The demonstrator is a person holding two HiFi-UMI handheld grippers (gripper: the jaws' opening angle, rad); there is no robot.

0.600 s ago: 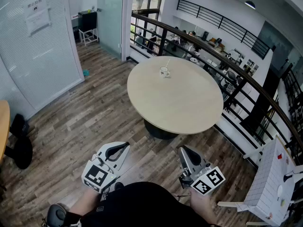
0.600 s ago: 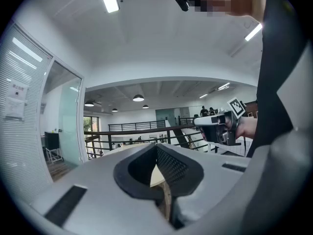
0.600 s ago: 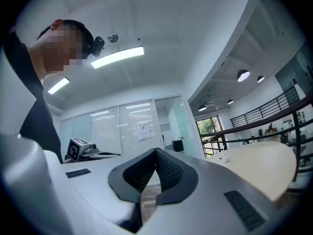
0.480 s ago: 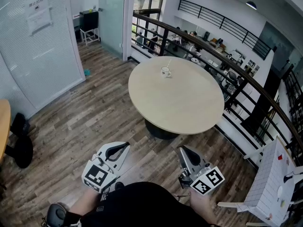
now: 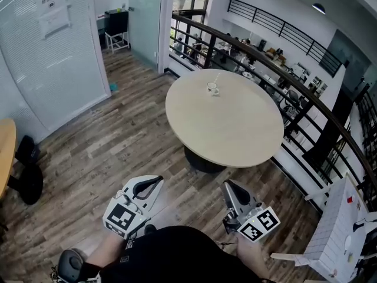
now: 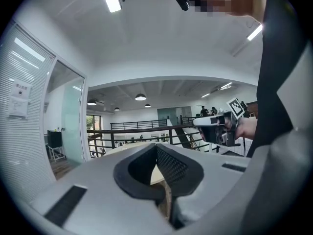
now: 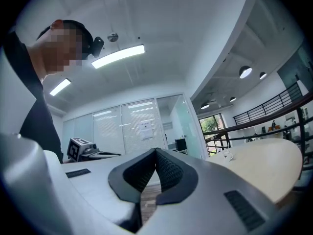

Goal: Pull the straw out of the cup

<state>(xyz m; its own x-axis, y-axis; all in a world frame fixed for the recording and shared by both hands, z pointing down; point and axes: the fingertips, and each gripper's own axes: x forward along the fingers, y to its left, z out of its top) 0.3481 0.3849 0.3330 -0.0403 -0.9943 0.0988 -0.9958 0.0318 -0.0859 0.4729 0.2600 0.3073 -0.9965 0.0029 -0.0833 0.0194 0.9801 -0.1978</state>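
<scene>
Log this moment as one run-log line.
left tool: shut, empty | right tool: shut, empty | cup: on round table, far side, untouched | straw: in cup

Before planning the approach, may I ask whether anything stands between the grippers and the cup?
Nothing visible does: only floor and bare round table separate the left gripper and right gripper from the cup.

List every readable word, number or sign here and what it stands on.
Paper notice on the glass wall: printed lines, too small to read.
Cube on left gripper, cube on right gripper: square marker patterns, no letters.
Nothing else legible.
</scene>
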